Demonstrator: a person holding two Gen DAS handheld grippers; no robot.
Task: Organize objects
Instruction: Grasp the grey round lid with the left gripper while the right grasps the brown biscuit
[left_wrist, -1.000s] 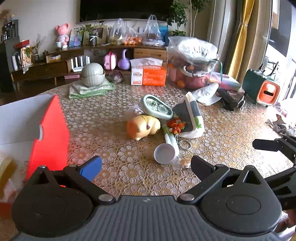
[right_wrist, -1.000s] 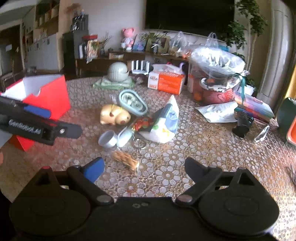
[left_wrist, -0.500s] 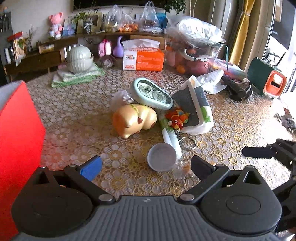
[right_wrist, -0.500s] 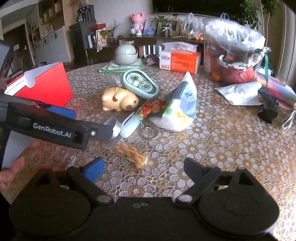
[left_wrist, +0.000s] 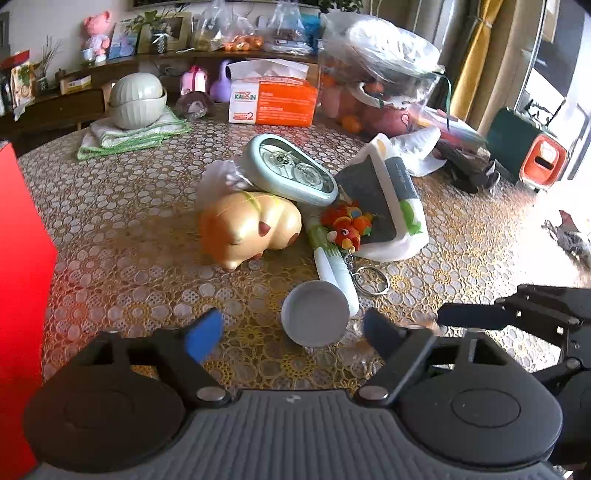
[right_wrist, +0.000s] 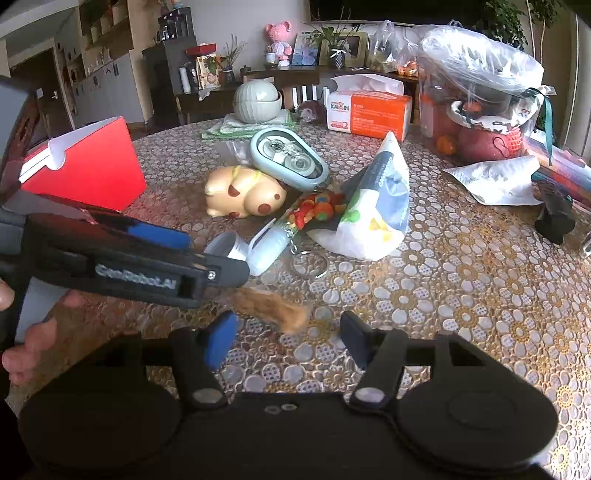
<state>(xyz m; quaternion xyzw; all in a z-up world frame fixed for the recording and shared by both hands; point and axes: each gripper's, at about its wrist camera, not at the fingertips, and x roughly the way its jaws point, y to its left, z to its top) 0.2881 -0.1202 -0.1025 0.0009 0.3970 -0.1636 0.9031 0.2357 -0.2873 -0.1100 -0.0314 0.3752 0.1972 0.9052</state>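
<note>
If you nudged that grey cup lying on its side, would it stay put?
Probably not. The grey cup lies on its round side, so it would likely roll. It looks like light plastic, so a soft push should move it.

a: item one, what sits nearest my left gripper (left_wrist: 293, 334)?

b: the cup (left_wrist: 315, 313), lying on its side on the table (left_wrist: 122, 229), between my spread fingers. the tube (left_wrist: 334, 267) touches it behind, with the key ring (left_wrist: 371, 280) just right.

a: further back?

b: the pig figure (left_wrist: 249, 227) left of the tube; the oval case (left_wrist: 290, 168) behind the pig; the pouch (left_wrist: 388, 206) right of both. the box (left_wrist: 22, 295) stands at far left.

a: and my right gripper (right_wrist: 286, 338)?

b: the snack piece (right_wrist: 273, 308) lies just ahead of it. the tissue box (right_wrist: 369, 110) sits at the far edge.
</note>
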